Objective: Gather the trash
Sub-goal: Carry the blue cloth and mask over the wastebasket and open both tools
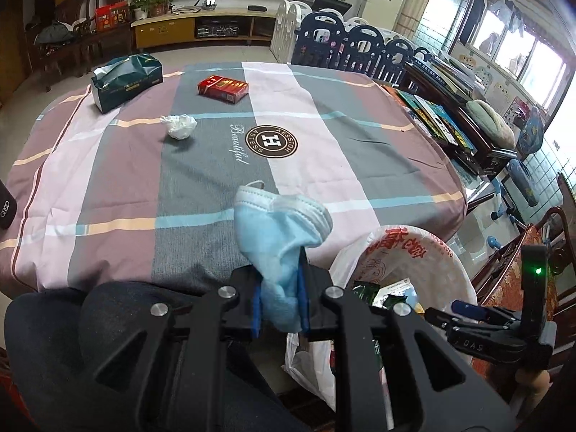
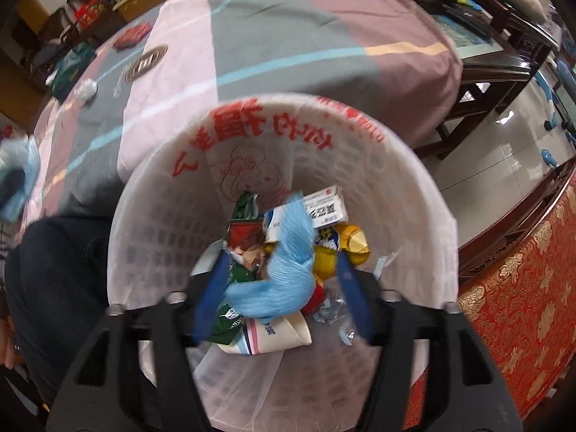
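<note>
My left gripper (image 1: 280, 302) is shut on a light blue face mask (image 1: 277, 230) and holds it above the near edge of the table. A crumpled white tissue (image 1: 179, 126) and a red cigarette pack (image 1: 222, 88) lie on the striped tablecloth (image 1: 342, 118). My right gripper (image 2: 282, 284) is open over the white bin (image 2: 151, 223) lined with a printed bag. A blurred light blue mask (image 2: 284, 270) hangs between its spread fingers, over wrappers and boxes in the bin. The bin (image 1: 442, 252) and right gripper (image 1: 446, 315) also show in the left wrist view.
A green tissue box (image 1: 124, 81) stands at the table's far left. A dark phone-like object (image 1: 5, 205) sits at the left edge. A wooden chair with red brocade (image 2: 522, 288) is right of the bin. My lap (image 1: 108, 324) is below the table edge.
</note>
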A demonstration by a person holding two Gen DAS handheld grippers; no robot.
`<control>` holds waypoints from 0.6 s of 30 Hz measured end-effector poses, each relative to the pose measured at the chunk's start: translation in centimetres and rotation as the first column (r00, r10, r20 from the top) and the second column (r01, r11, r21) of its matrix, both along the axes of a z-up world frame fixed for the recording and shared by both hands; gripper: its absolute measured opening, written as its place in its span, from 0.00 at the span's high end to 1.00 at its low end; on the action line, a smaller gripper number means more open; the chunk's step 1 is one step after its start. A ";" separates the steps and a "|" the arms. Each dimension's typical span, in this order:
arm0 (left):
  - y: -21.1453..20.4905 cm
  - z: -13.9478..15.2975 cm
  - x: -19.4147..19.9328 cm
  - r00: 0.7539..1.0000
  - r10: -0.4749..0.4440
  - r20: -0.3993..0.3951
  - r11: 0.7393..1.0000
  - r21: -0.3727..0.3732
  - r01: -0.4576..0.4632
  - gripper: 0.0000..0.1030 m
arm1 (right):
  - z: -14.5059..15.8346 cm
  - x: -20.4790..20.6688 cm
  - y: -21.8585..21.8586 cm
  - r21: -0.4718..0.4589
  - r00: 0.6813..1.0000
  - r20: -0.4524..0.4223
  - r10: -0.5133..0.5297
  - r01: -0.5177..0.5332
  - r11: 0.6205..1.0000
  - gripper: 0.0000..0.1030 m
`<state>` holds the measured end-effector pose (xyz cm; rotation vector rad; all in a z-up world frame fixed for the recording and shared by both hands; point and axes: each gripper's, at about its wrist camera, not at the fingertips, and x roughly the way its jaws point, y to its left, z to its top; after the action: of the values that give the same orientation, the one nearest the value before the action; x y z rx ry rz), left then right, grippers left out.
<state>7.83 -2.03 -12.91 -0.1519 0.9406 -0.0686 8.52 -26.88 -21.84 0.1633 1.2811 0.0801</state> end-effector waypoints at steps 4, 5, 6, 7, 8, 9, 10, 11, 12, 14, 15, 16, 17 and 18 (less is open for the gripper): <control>-0.7 -0.6 0.1 0.999 -0.030 -0.027 0.999 -0.017 0.029 0.84 | 3.0 0.1 -3.1 0.102 0.986 0.101 -0.131 0.121 0.987 0.30; -0.8 -0.8 0.1 0.999 -0.039 -0.035 0.999 -0.024 0.038 0.84 | 3.8 0.1 -3.9 0.123 0.979 0.125 -0.164 0.149 0.981 0.28; -1.0 -1.0 0.2 0.998 -0.049 -0.044 0.998 -0.034 0.047 0.84 | 4.7 -0.1 -4.8 0.144 0.967 0.154 -0.203 0.181 0.973 0.27; -1.2 -1.2 0.2 0.997 -0.062 -0.053 0.997 -0.049 0.059 0.84 | 5.3 -0.1 -5.3 0.157 0.958 0.173 -0.227 0.201 0.967 0.27; -1.5 -1.5 0.3 0.995 -0.075 -0.064 0.996 -0.062 0.071 0.84 | 6.0 -0.2 -5.9 0.169 0.949 0.192 -0.250 0.219 0.961 0.27; -1.7 -1.8 0.4 0.994 -0.086 -0.074 0.994 -0.072 0.081 0.84 | 6.6 -0.3 -6.4 0.182 0.939 0.210 -0.271 0.235 0.955 0.27; -2.0 -2.1 0.4 0.991 -0.104 -0.085 0.992 -0.085 0.097 0.84 | 7.2 -0.3 -6.7 0.192 0.931 0.225 -0.287 0.247 0.950 0.27; -2.4 -2.5 0.5 0.987 -0.128 -0.097 0.987 -0.106 0.118 0.84 | 7.7 -0.5 -7.1 0.200 0.923 0.240 -0.301 0.257 0.946 0.27; -2.8 -2.8 0.5 0.983 -0.147 -0.106 0.983 -0.124 0.133 0.84 | 8.0 -0.6 -7.5 0.205 0.917 0.250 -0.310 0.263 0.943 0.27; -4.0 -3.4 0.6 0.970 -0.210 -0.124 0.967 -0.169 0.188 0.84 | 8.6 -0.7 -7.9 0.213 0.909 0.263 -0.324 0.272 0.938 0.27; -4.6 -3.7 0.6 0.961 -0.243 -0.130 0.959 -0.182 0.217 0.84 | 8.6 -0.6 -7.9 0.217 0.908 0.265 -0.326 0.273 0.937 0.27; -5.5 -4.0 0.4 0.950 -0.280 -0.140 0.949 -0.191 0.251 0.84 | 8.6 -0.6 -8.0 0.220 0.907 0.265 -0.328 0.274 0.936 0.27; -6.3 -4.4 0.3 0.934 -0.325 -0.151 0.934 -0.204 0.293 0.84 | 8.6 -0.6 -8.0 0.223 0.906 0.266 -0.330 0.276 0.935 0.27; -7.1 -4.7 0.2 0.921 -0.357 -0.154 0.922 -0.214 0.321 0.83 | 8.6 -0.6 -8.1 0.226 0.906 0.264 -0.331 0.276 0.934 0.27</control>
<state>8.00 -9.11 -17.57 -0.1669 1.1456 -0.4733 7.87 -34.96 -13.27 0.4925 0.9313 -0.0461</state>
